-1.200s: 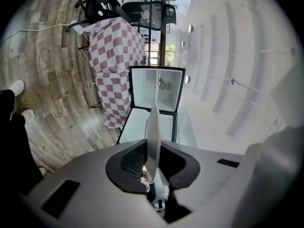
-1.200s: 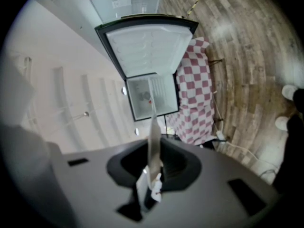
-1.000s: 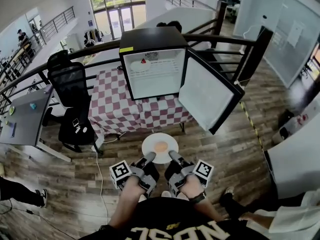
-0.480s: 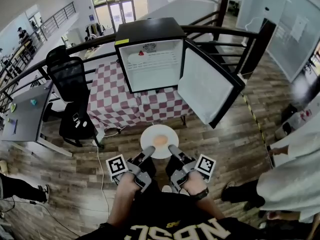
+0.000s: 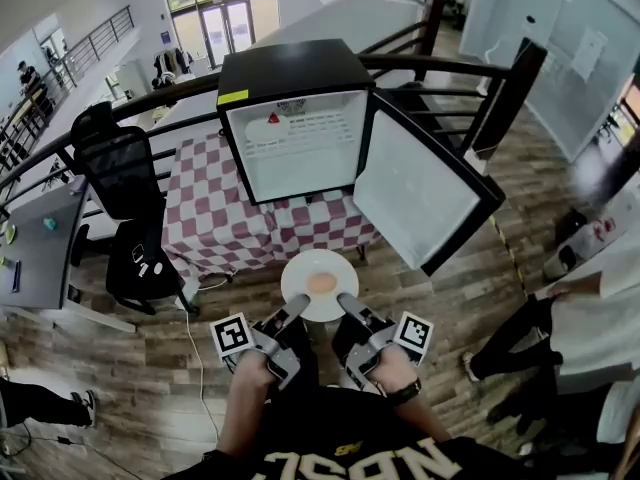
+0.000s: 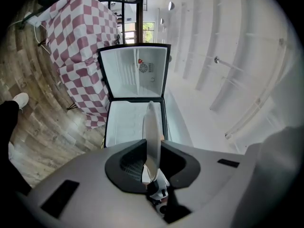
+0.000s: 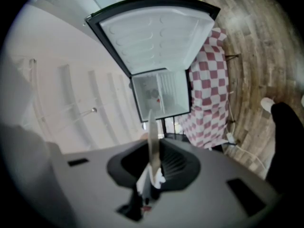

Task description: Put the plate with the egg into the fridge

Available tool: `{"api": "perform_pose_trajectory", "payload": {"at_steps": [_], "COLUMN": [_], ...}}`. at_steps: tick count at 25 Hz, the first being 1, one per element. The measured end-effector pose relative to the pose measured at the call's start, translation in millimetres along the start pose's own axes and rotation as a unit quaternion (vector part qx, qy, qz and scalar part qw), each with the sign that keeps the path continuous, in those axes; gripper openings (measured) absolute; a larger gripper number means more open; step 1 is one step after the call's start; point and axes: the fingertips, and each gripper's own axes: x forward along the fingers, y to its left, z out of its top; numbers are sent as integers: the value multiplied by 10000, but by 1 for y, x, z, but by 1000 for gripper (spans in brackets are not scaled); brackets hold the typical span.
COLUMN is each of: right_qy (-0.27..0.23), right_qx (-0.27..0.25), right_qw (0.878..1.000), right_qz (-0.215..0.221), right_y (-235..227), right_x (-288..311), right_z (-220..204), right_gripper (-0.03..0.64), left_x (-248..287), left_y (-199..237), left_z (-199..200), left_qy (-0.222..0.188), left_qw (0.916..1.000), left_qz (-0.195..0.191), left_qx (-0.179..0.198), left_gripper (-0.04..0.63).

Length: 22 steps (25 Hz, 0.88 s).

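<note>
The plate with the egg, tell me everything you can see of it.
The plate is round, white, plain, perhaps ceramic, held level above the wood floor, short of the open fridge. A pale orange egg lies at its middle. The left gripper and the right gripper each clamp its near rim, and both gripper views show it edge-on between the jaws. Nothing else touches it.

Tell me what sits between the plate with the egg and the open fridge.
In the head view, only the front of the red-and-white checked tablecloth hangs between the white round plate with the egg and the black fridge.
</note>
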Motion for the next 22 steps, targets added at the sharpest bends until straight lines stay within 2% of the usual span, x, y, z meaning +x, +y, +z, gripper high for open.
{"api": "perform_pose_trajectory", "payload": {"at_steps": [7, 13, 17, 20, 22], "right_qy": [-257, -520, -596, -726, -867], "right_qx": [-119, -74, -106, -227, -487], "right_qw": [9996, 9986, 9981, 9970, 9949], "right_qz": [-91, -68, -101, -112, -161], "right_y": [13, 16, 19, 23, 27], "right_x": [70, 117, 144, 161, 172], "right_z": [41, 69, 81, 88, 92], "right_gripper": [55, 55, 55, 55, 55], "left_x": [48, 80, 95, 104, 109], "left_y": [1, -1, 2, 0, -3], "left_z": [71, 120, 148, 164, 174], "left_qy": [60, 236, 229, 296, 354], "left_qw": [9994, 9991, 9985, 9989, 9990], "left_qz": [-19, 71, 82, 19, -58], "left_qx": [-329, -336, -483, -376, -279], "left_gripper": [57, 57, 57, 57, 57]}}
